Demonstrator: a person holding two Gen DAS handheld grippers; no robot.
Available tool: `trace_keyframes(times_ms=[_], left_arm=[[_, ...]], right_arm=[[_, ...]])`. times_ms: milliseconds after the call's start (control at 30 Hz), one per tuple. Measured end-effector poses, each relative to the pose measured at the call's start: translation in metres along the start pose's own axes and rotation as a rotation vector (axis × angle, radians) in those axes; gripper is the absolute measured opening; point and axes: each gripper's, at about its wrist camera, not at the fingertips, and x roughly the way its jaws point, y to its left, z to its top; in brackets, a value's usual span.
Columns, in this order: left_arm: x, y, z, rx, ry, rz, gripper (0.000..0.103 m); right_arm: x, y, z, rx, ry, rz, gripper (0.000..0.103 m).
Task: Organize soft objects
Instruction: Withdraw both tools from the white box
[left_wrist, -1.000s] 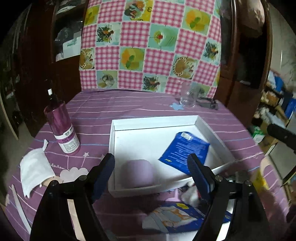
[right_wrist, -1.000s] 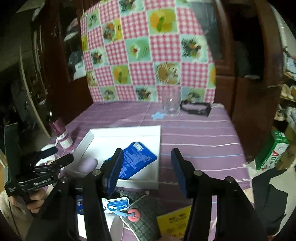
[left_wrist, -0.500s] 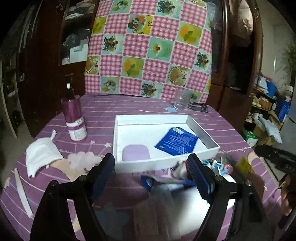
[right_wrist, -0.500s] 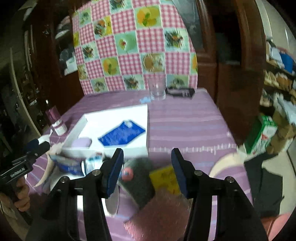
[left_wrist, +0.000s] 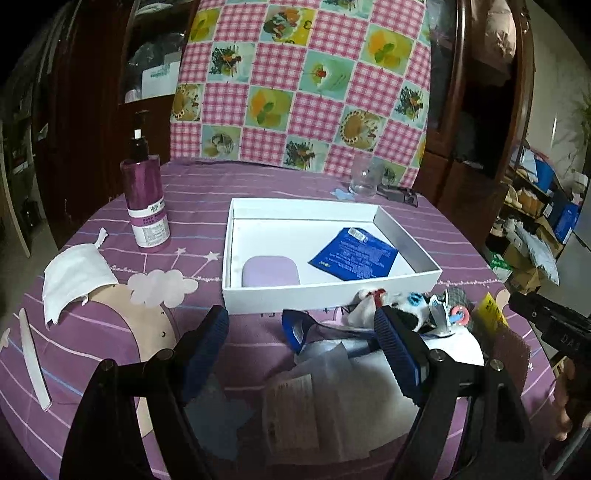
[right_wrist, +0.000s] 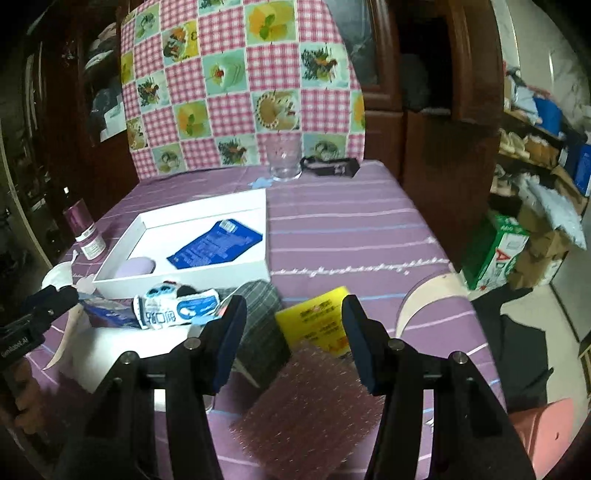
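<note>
The purple-clothed table (left_wrist: 303, 181) is seen with a white tray (left_wrist: 332, 295) near its middle; a blue packet (left_wrist: 354, 254) and lilac pad (left_wrist: 269, 271) are held inside. A soft pile (right_wrist: 177, 306) is heaped at the near edge. The left gripper (left_wrist: 301, 339) and right gripper (right_wrist: 293, 332) are held wide apart, nothing gripped.

A dim room. Behind the purple striped tabletop (left_wrist: 303, 181) hangs a pink checked cloth (left_wrist: 303, 81) against dark wooden cabinets (right_wrist: 436, 96). Cluttered shelves (right_wrist: 535, 144) and cardboard boxes (right_wrist: 495, 251) stand along the right side.
</note>
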Motion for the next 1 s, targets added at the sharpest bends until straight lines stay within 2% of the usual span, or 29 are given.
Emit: trace_keyframes(times_ms=[200, 767, 1000], left_arm=[[-0.003, -0.004, -0.002, 0.01, -0.006, -0.003, 0.082], [0.0, -0.003, -0.002, -0.011, 0.017, -0.018, 0.082], [-0.003, -0.008, -0.004, 0.015, 0.004, -0.021, 0.081]], right_arm=[[0.0, 0.004, -0.004, 0.013, 0.017, 0.094, 0.055], [-0.003, 0.009, -0.007, -0.007, 0.021, 0.074, 0.055], [-0.006, 0.0, -0.006, 0.046, 0.035, 0.112, 0.055]])
